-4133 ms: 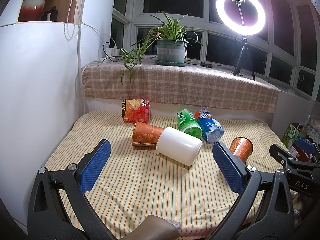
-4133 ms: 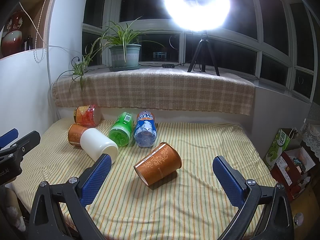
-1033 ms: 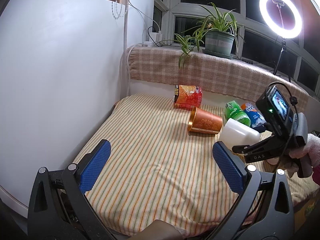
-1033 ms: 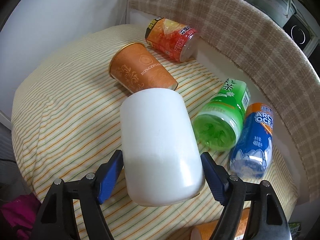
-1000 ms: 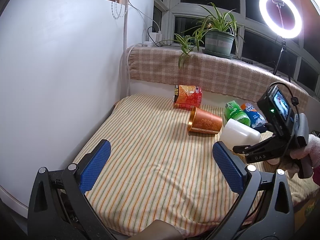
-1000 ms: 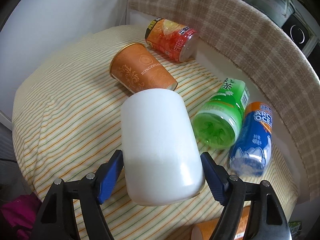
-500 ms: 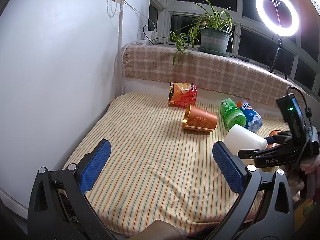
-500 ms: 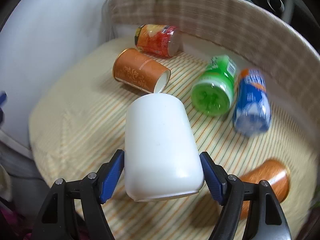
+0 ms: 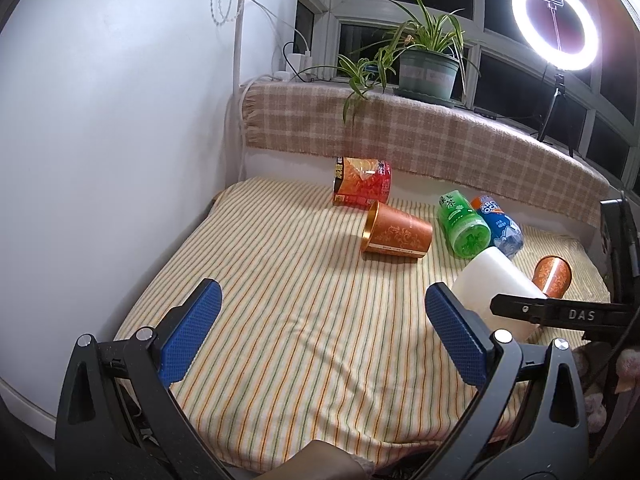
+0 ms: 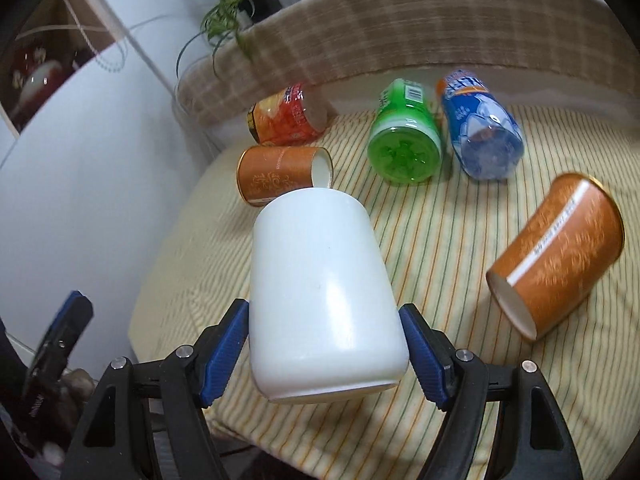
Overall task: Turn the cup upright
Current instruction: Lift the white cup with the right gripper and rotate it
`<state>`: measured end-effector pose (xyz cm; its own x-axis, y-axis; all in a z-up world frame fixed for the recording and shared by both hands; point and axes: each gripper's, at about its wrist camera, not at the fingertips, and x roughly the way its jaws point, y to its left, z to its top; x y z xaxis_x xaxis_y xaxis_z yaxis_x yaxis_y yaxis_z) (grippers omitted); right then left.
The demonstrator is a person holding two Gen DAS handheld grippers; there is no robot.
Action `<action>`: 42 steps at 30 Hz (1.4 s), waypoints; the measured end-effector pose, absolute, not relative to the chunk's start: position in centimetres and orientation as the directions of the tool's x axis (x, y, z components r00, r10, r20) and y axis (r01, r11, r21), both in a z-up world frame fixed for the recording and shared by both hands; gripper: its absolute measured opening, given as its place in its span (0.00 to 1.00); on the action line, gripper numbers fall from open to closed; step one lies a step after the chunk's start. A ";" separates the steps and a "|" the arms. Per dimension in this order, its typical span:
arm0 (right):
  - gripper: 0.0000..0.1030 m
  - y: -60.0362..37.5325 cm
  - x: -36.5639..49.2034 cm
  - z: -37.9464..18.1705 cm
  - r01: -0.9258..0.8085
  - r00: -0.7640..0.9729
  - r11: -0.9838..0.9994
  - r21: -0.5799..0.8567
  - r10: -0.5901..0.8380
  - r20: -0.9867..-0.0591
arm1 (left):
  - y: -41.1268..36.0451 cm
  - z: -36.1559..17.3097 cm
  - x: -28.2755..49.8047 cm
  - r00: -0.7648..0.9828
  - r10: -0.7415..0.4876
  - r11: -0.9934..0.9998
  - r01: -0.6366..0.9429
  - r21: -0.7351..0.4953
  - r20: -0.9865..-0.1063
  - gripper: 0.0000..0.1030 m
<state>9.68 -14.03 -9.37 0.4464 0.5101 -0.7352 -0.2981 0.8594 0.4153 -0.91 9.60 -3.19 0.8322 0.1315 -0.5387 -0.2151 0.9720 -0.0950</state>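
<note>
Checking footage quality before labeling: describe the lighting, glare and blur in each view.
Left wrist view: sharp, the ring light blooms with glare, windows black, fisheye bending the edges. Right wrist view: motion blur smears the orange paper cup and the plaid cloth, while the white cup in the right gripper stays crisp.

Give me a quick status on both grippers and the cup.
Right gripper shut on white plastic cup, lifted, tilted. Left gripper open, empty. Orange paper cup lies nearby.

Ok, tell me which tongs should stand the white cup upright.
Right. The right tongs are already clamped on the white cup, lifted and tilted above the striped cloth. The left tongs hang open and empty, off to the side.
</note>
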 end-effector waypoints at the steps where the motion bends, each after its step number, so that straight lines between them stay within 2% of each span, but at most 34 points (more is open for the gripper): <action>1: 0.75 -14.1 9.4 -9.5 -0.287 0.456 0.861 0.420 0.508 -0.731 | 9.6 -3.3 -0.9 0.831 0.131 0.972 -0.216 -0.096 -0.541 1.00; 13: 0.75 -14.4 7.9 -11.2 -0.095 0.493 0.838 0.537 0.508 -0.706 | 9.3 -4.3 0.7 0.801 0.031 0.977 -0.151 -0.152 -0.598 1.00; 21: 0.80 -14.0 7.5 -11.5 -0.134 0.463 0.820 0.556 0.548 -0.697 | 9.6 -4.9 2.7 0.742 -0.109 0.956 -0.104 -0.274 -0.661 1.00; 25: 0.85 -14.9 6.8 -10.1 -0.188 0.491 0.828 0.528 0.545 -0.680 | 9.9 -5.8 3.9 0.694 -0.210 0.919 -0.099 -0.381 -0.688 1.00; 32: 0.85 -17.5 4.9 -7.4 -0.285 0.535 0.878 0.385 0.479 -0.696 | 8.9 -7.7 6.1 0.593 -0.391 0.825 -0.114 -0.554 -0.704 1.00; 37: 0.85 -19.7 3.1 -6.3 -0.305 0.576 0.919 0.251 0.388 -0.720 | 7.2 -8.3 7.3 0.541 -0.453 0.794 -0.117 -0.596 -0.709 1.00; 42: 0.85 -21.6 2.1 -6.3 -0.273 0.583 0.930 0.248 0.365 -0.726 | 5.8 -8.9 8.7 0.502 -0.476 0.781 -0.136 -0.610 -0.722 1.00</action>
<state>2.13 -21.58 -6.32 0.5828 0.3646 -0.7262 -0.2729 0.9296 0.2477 8.75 5.75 -8.92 0.5022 -0.4764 -0.7217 -0.1362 0.7806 -0.6101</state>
